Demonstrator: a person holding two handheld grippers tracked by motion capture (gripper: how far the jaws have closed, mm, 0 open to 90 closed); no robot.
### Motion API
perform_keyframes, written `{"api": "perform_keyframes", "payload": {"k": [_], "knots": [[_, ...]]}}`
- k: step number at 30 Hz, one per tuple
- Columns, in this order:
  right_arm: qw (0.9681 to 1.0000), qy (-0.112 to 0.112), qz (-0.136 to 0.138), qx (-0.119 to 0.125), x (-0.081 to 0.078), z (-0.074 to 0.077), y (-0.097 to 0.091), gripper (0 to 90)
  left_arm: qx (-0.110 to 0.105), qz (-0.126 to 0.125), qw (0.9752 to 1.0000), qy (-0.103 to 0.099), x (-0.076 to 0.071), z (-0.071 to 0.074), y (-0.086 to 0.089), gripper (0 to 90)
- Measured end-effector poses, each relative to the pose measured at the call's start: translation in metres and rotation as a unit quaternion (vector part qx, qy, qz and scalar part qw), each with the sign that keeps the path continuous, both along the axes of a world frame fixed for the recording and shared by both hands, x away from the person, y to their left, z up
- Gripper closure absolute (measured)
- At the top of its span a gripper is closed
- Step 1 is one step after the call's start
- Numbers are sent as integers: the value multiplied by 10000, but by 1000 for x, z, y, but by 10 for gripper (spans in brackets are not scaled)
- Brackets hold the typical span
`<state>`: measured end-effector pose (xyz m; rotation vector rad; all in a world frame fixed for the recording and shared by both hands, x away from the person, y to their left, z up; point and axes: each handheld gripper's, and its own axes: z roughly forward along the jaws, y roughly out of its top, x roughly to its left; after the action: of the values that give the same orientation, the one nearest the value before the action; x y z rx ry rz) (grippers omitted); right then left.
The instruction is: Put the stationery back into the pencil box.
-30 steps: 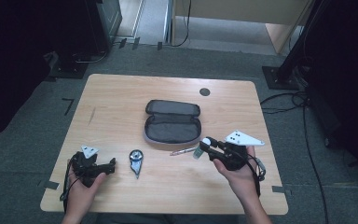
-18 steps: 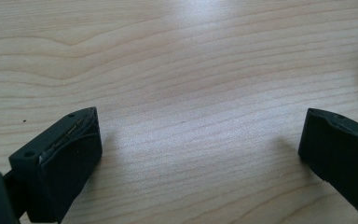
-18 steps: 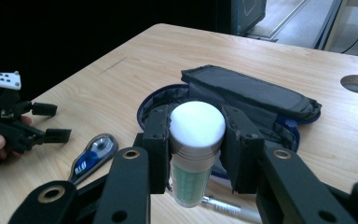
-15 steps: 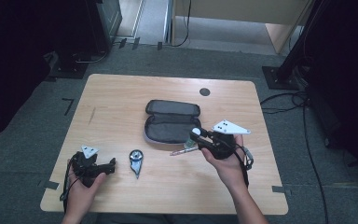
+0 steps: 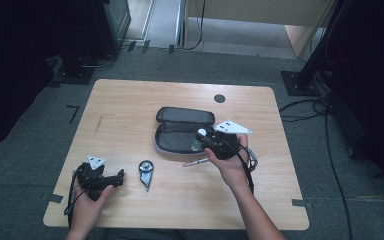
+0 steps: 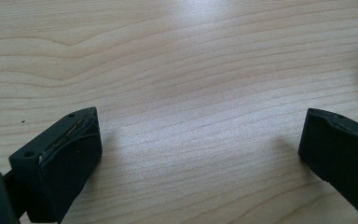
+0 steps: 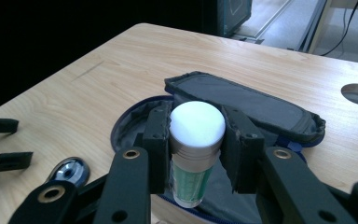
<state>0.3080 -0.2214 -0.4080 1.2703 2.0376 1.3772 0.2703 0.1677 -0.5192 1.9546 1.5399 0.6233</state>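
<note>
Pinching a white-capped tube (image 7: 196, 149), the right hand-held gripper (image 7: 196, 140) hovers over the open case (image 7: 261, 105); left one (image 6: 200, 144) spread

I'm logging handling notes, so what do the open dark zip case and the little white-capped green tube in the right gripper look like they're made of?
The open dark zip case looks like woven fabric, matte: soft rumpled edges and a sagging lid. The white-capped green tube, clamped in the right gripper, seems plastic: a smooth matte white cap, a silvery, possibly metal collar, and a translucent green body.
</note>
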Motion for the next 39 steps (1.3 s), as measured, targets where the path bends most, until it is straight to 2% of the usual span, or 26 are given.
{"api": "perform_keyframes", "payload": {"k": [5, 11, 14, 18, 25, 28, 30, 35, 38, 39], "knots": [[9999, 58, -108, -41, 10, -8, 6, 656, -8, -10, 10000, -8, 0, 0, 0, 0], [9996, 20, -262, -75, 23, -15, 14, 656, 4, -31, 10000, 11, 0, 0, 0, 0], [9995, -80, -226, -183, 29, -20, 19, 655, -1, -32, 10000, 10, 0, 0, 0, 0], [9996, 18, -218, -179, 37, -27, 27, 656, -6, -37, 10000, 10, 0, 0, 0, 0], [9991, -79, -299, -274, 49, -38, 40, 655, -4, -49, 10000, 4, 0, 0, 0, 0], [9994, -81, -208, -261, 53, -42, 44, 655, -6, -56, 10000, 4, 0, 0, 0, 0], [9991, -179, -183, -336, 55, -45, 46, 655, -9, -60, 10000, 3, 0, 0, 0, 0], [9993, -145, -182, -284, 61, -52, 46, 655, -10, -66, 10000, 4, 0, 0, 0, 0], [9991, -108, -125, -378, 63, -57, 44, 655, -14, -66, 10000, 4, 0, 0, -1, 0], [9994, -127, -116, -304, 63, -58, 43, 655, -16, -66, 10000, 4, 0, 0, -1, 0]]}}
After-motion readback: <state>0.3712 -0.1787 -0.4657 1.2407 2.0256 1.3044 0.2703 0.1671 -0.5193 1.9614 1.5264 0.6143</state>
